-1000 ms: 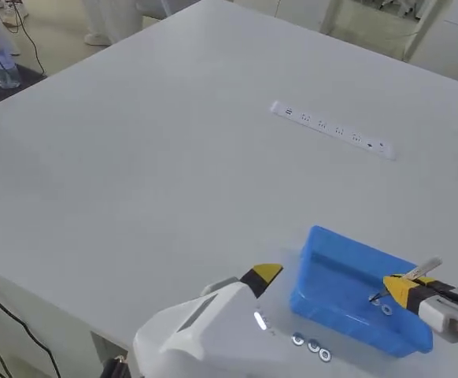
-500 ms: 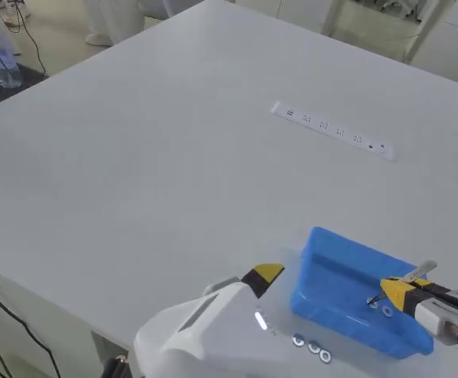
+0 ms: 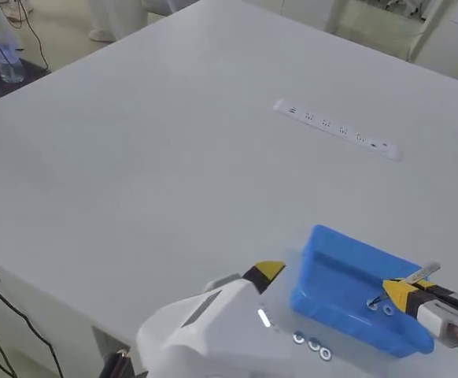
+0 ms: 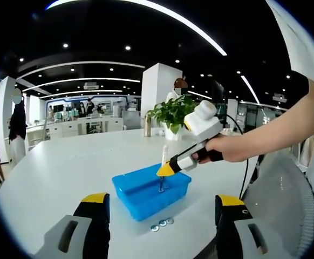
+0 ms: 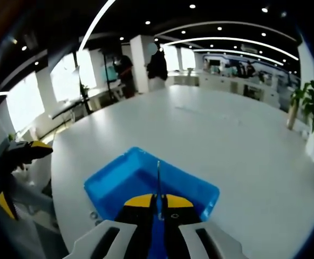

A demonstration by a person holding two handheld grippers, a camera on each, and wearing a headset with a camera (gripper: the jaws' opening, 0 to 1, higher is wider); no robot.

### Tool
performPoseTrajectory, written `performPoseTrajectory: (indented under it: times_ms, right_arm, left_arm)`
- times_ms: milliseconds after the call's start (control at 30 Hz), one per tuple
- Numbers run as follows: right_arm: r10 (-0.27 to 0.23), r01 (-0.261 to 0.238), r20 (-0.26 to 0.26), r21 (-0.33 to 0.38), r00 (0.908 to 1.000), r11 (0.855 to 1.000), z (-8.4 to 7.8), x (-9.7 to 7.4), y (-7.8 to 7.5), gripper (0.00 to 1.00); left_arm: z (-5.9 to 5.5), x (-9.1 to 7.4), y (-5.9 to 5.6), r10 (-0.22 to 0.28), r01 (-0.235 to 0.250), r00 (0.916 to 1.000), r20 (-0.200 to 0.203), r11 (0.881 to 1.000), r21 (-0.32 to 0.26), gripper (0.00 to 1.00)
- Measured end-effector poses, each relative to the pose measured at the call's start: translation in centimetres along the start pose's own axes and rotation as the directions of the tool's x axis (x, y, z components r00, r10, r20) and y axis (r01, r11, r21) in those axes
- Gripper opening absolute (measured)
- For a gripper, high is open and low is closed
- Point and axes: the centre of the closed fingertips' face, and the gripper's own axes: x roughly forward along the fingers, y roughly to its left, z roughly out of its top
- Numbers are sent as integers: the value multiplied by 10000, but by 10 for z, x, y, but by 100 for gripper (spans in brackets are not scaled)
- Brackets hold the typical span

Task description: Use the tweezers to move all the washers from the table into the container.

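Blue container (image 3: 339,260) holds two washers (image 3: 388,310); three loose washers (image 3: 314,344) lie at its seven o'clock; right gripper (image 5: 158,202) clamps tweezers (image 5: 158,178), tips together, load unclear.

The right tool (image 5: 158,205) clamps thin tweezers (image 5: 158,178) whose tip hangs over the blue container (image 5: 116,181).

We saw a white power strip (image 3: 333,129) lying flat with its sockets facing up. At the upper left of the head view a clear bottle (image 3: 5,59) stood beside black cables (image 3: 26,35). In the left gripper view a leafy potted plant (image 4: 173,113) stood before a white pillar (image 4: 156,86), under rows of ceiling spotlights (image 4: 127,47).
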Motion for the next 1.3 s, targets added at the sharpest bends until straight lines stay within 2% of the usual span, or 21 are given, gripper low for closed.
performPoseTrajectory:
  times_ms: [167, 333, 600, 767, 967, 1133, 1300]
  right_arm:
    - [-35, 30, 323, 167, 9995, 9999, 7, -9, 3, 3]
    - [15, -14, 473, -16, 9989, 10000, 12, -21, 12, 3]
    - [117, -96, 920, -235, 9957, 9997, 26, -45, 17, 3]
    - [315, -307, 1242, -89, 9918, 9995, 37, -56, 31, 3]
    - [738, -729, 1195, -122, 9901, 9973, 34, -56, 47, 3]
    - [1138, -1128, 1013, -158, 9883, 9935, 27, -52, 68, 3]
    - [1405, -1396, 775, -167, 9870, 9901, 18, -47, 78, 3]
  left_arm:
    - [-1, 0, -1, -5, 5, 10000, -53, 9999, 140, 81]
    - [-1, 0, -1, -2, 5, 10000, -99, 9996, 269, 81]
    - [-2, 0, -3, -3, 11, 9999, -159, 9988, 488, 80]
    - [-1, 0, -1, 101, -94, 9999, -132, 9983, 572, 80]
    - [-1, 0, -2, 62, -53, 9999, -138, 9976, 690, 80]
    - [0, 0, -2, 121, -114, 9999, -87, 9973, 730, 80]
    - [2, 0, 0, 231, -232, 9997, 20, 9964, 810, 80]
